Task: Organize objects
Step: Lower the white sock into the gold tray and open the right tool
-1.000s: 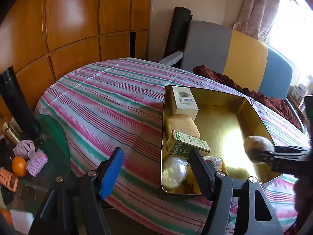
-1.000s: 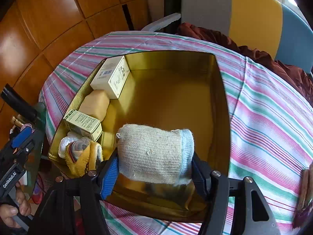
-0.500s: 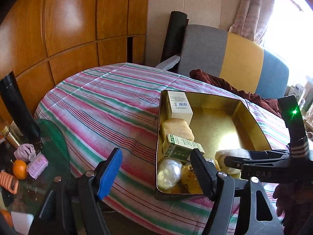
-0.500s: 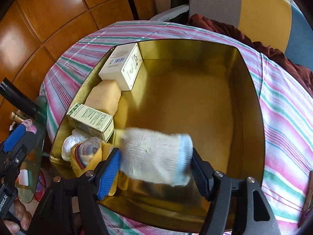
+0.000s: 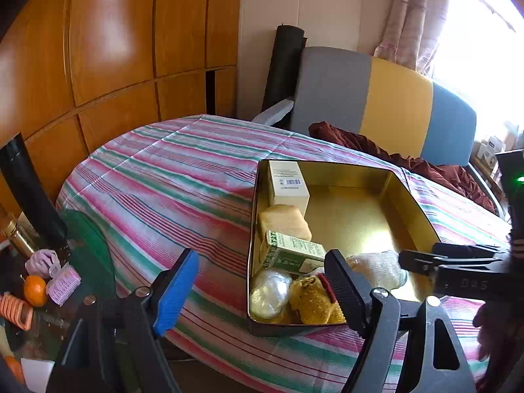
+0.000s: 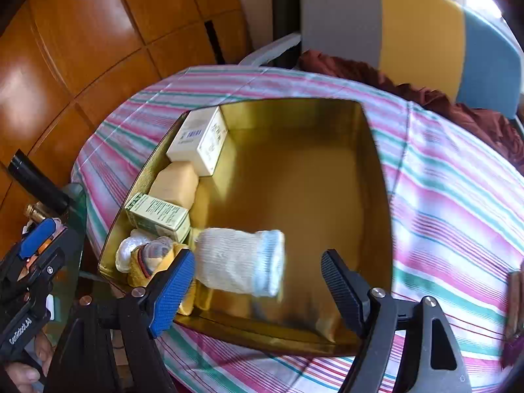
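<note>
The rolled sock [image 6: 240, 263] had dropped from the opening right tool [image 6: 253, 286], lying crosswise in the tin's [image 6: 376, 177] near-left; the left tool [image 5: 258, 290] was opening, empty.

gold tin [image 6: 376, 177] right and far part bare, open from above. left wall side packed: white box [image 6: 199, 140], tan block [image 6: 177, 185], green box [image 6: 157, 213], plastic-wrapped bundle [image 5: 270, 291], yellow cloth [image 5: 311, 301]. rolled white sock [image 6: 239, 262] lies at near middle, just beside the green box. striped tabletop [image 5: 170, 190] left of tin bare. glass side table [image 5: 88, 249] at left cluttered. chair [image 5: 376, 98] behind.
</note>
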Action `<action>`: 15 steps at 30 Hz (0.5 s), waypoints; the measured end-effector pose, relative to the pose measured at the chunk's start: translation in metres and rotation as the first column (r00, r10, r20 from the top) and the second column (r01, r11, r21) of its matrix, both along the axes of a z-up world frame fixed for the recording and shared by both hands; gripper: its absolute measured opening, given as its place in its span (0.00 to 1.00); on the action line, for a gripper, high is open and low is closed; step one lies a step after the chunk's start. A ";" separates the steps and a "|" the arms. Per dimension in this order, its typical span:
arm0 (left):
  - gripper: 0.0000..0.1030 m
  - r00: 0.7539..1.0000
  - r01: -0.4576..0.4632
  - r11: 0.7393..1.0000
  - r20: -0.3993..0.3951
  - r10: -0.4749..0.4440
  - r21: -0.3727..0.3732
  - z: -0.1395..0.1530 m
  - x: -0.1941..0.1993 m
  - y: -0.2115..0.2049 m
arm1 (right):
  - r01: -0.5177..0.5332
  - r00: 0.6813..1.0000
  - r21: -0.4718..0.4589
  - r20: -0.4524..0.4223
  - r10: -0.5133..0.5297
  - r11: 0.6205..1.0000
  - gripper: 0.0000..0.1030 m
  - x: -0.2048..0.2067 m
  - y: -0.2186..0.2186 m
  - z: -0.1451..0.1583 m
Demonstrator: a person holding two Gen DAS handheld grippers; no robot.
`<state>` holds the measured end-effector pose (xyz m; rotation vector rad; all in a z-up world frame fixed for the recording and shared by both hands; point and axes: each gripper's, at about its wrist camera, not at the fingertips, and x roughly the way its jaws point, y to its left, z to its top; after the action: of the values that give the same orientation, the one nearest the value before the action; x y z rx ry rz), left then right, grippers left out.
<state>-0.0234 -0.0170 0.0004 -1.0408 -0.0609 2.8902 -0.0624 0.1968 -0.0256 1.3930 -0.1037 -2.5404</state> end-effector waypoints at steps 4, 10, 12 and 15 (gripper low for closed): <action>0.78 1.000 0.018 1.000 0.000 -0.018 0.001 0.002 0.001 0.007 | 0.034 0.998 0.041 -0.050 -0.032 0.999 0.78 0.012 0.015 0.010; 0.79 0.998 0.057 0.998 0.003 -0.057 0.002 0.006 0.003 0.023 | 0.092 0.991 0.096 -0.108 -0.082 0.991 0.78 0.028 0.037 0.020; 0.79 0.998 0.070 0.998 0.005 -0.070 0.009 0.007 0.003 0.028 | 0.109 0.988 0.120 -0.127 -0.093 0.987 0.78 0.033 0.045 0.022; 0.79 0.996 0.094 0.996 0.006 -0.094 0.006 0.009 0.003 0.038 | 0.130 0.984 0.140 -0.139 -0.110 0.982 0.78 0.039 0.058 0.023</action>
<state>-0.0207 0.0215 0.0094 -1.0225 -0.0201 2.8012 -0.0233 0.2545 -0.0026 1.3033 0.0268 -2.7829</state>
